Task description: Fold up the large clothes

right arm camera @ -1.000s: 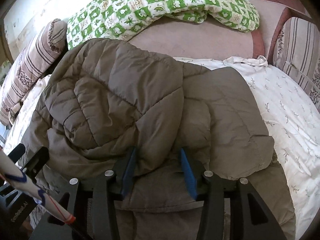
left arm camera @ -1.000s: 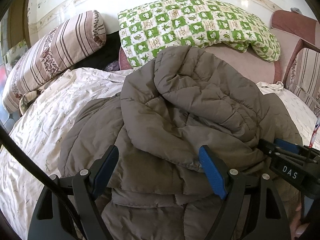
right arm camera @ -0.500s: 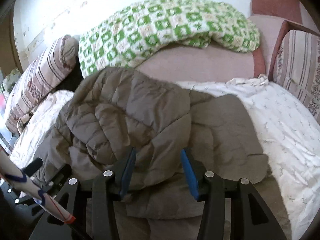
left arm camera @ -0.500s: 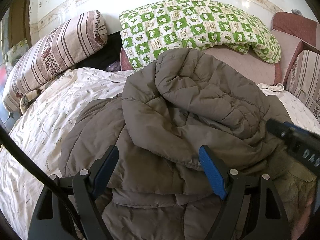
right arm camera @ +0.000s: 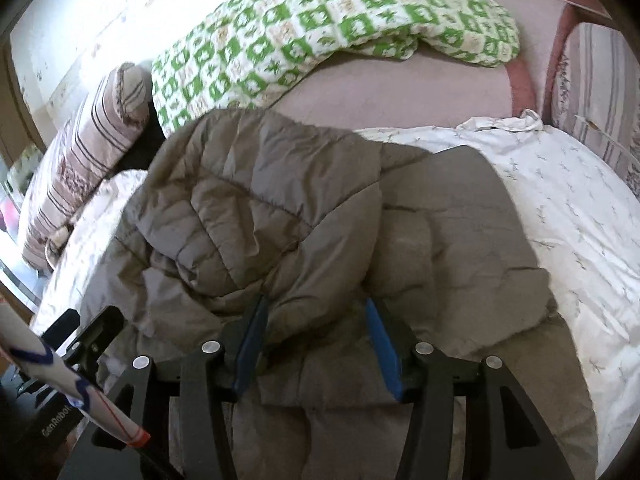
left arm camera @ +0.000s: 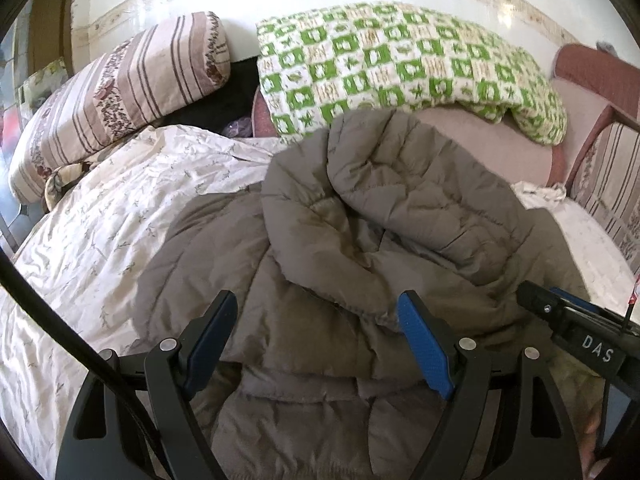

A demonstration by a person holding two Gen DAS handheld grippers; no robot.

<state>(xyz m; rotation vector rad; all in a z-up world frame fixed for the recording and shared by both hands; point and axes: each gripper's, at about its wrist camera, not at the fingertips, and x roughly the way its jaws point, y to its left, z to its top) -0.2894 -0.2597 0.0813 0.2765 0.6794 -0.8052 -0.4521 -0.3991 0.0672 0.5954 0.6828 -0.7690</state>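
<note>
A large grey-brown quilted jacket (left arm camera: 360, 240) lies bunched on the white patterned bed sheet (left arm camera: 100, 240), with one part folded over the rest. My left gripper (left arm camera: 320, 320) hangs open just above its near edge, holding nothing. My right gripper (right arm camera: 316, 320) has its jaws partly closed on a fold of the jacket (right arm camera: 280, 220) at the near edge. The right gripper also shows at the right edge of the left wrist view (left arm camera: 576, 328). The left gripper shows at the lower left of the right wrist view (right arm camera: 80, 344).
A green-and-white checked quilt (left arm camera: 400, 64) lies on a pink cushion (left arm camera: 480, 144) at the head of the bed. A striped bolster (left arm camera: 120, 92) lies at the far left. A striped chair back (right arm camera: 600, 80) stands at the right.
The right gripper lifted and then came back down with the jacket fold between its jaws. The left gripper stayed open and nearly still.
</note>
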